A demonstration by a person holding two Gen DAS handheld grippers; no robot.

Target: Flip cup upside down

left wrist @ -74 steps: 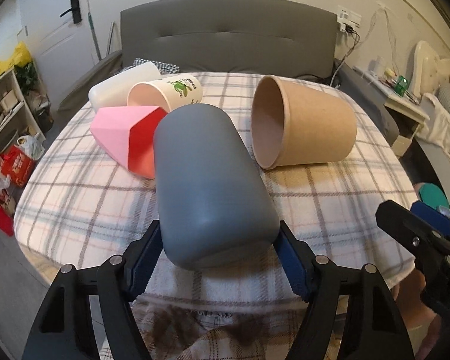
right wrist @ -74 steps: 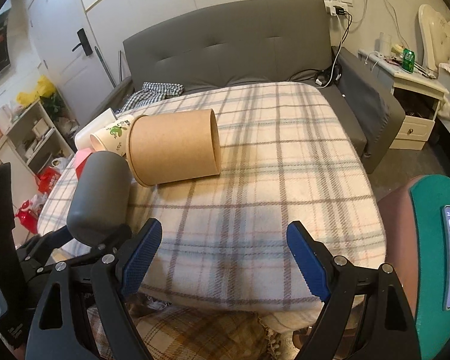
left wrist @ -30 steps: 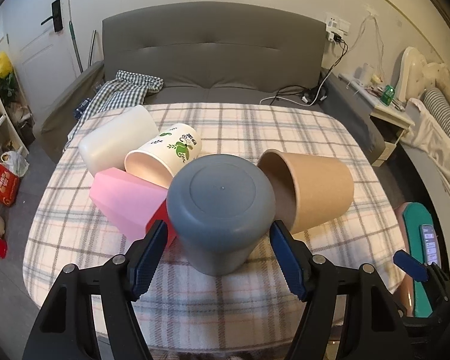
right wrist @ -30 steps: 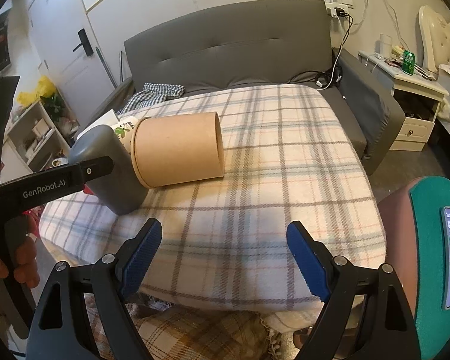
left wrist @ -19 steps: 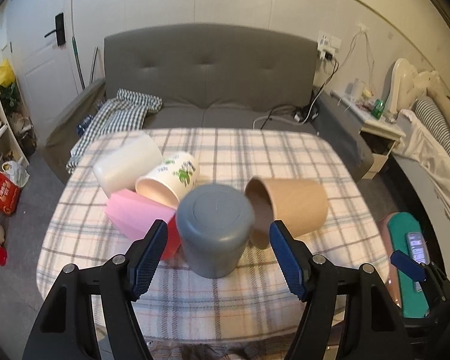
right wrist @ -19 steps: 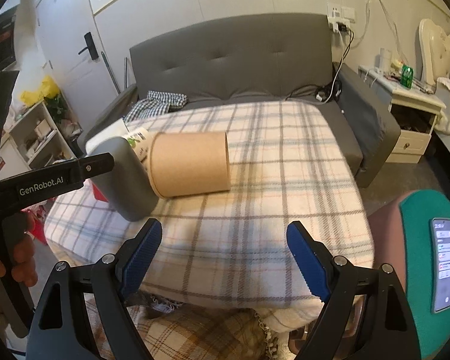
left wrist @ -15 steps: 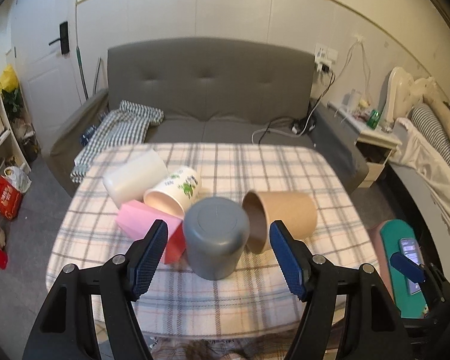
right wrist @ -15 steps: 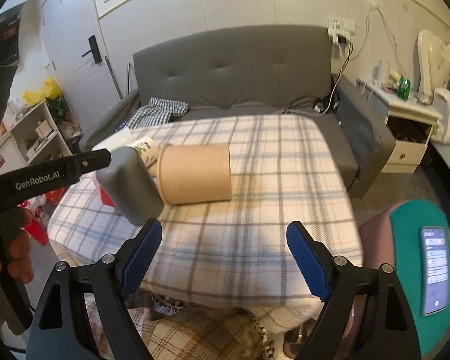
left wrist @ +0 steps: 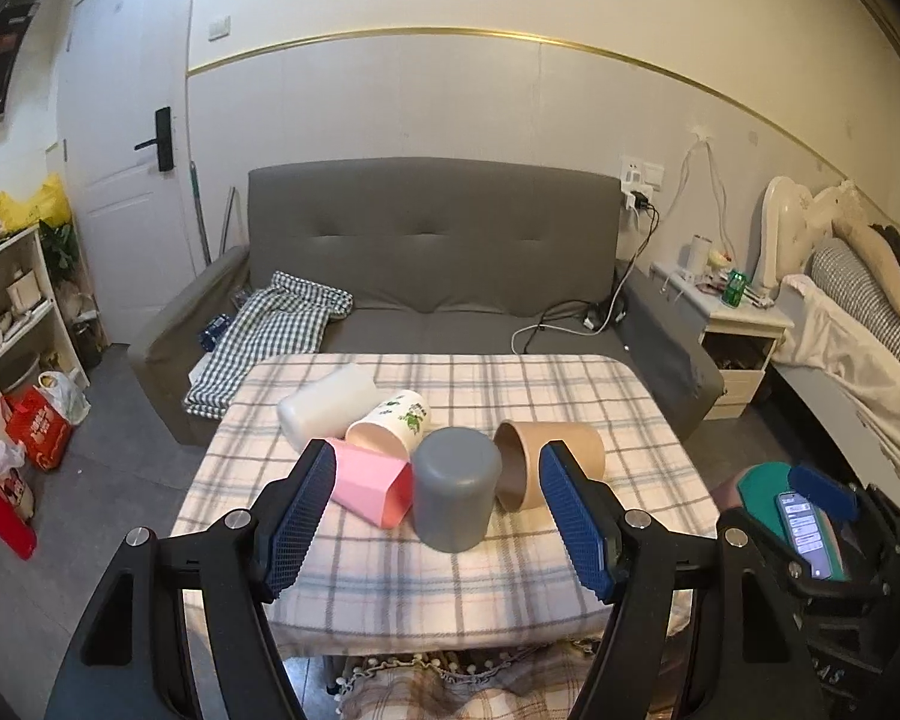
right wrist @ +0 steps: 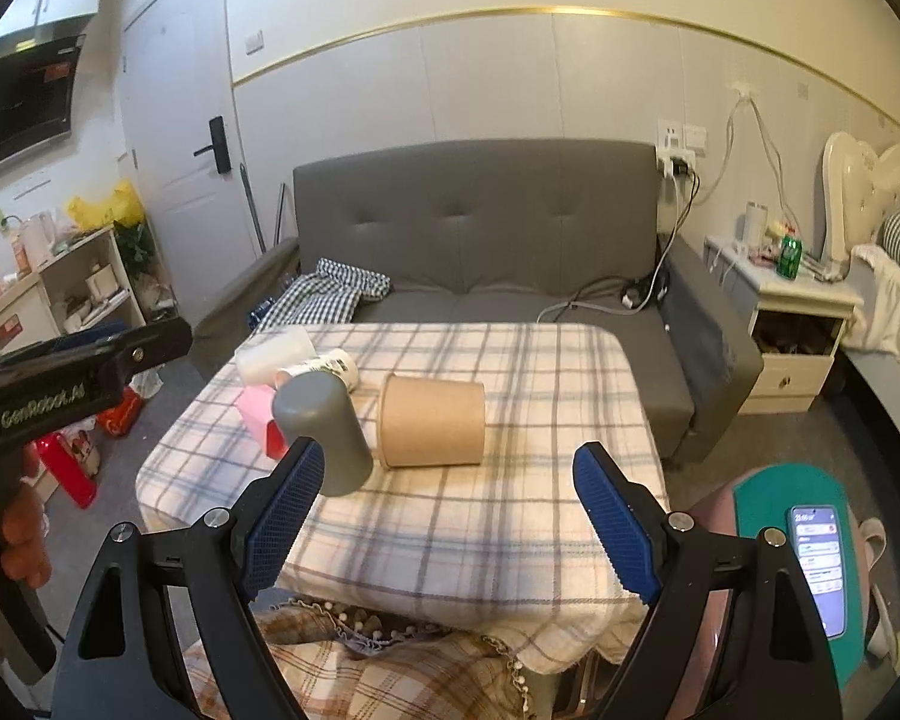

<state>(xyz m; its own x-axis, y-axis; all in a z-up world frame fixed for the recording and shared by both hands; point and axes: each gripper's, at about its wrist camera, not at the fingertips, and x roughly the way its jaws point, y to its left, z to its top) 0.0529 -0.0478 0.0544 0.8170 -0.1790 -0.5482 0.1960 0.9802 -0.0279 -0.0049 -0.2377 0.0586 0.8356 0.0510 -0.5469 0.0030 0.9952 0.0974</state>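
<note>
A grey cup [left wrist: 455,487] stands upside down on the plaid-covered table [left wrist: 450,570], its closed base up; it also shows in the right wrist view [right wrist: 323,431]. My left gripper [left wrist: 444,516] is open and empty, pulled back well above and in front of the cup. My right gripper [right wrist: 450,516] is open and empty, held back from the table's near edge. A brown paper cup [left wrist: 549,461] lies on its side right of the grey cup, and it shows in the right wrist view [right wrist: 433,427].
A pink cup [left wrist: 369,487], a printed white cup [left wrist: 393,426] and a plain white cup [left wrist: 324,405] lie on their sides left of the grey cup. A grey sofa [left wrist: 438,276] stands behind the table. A phone on a teal stool [right wrist: 816,564] is at the right.
My left gripper stood the grey cup upside down on the table, let it go and drew back and up. The right gripper also drew back, still open.
</note>
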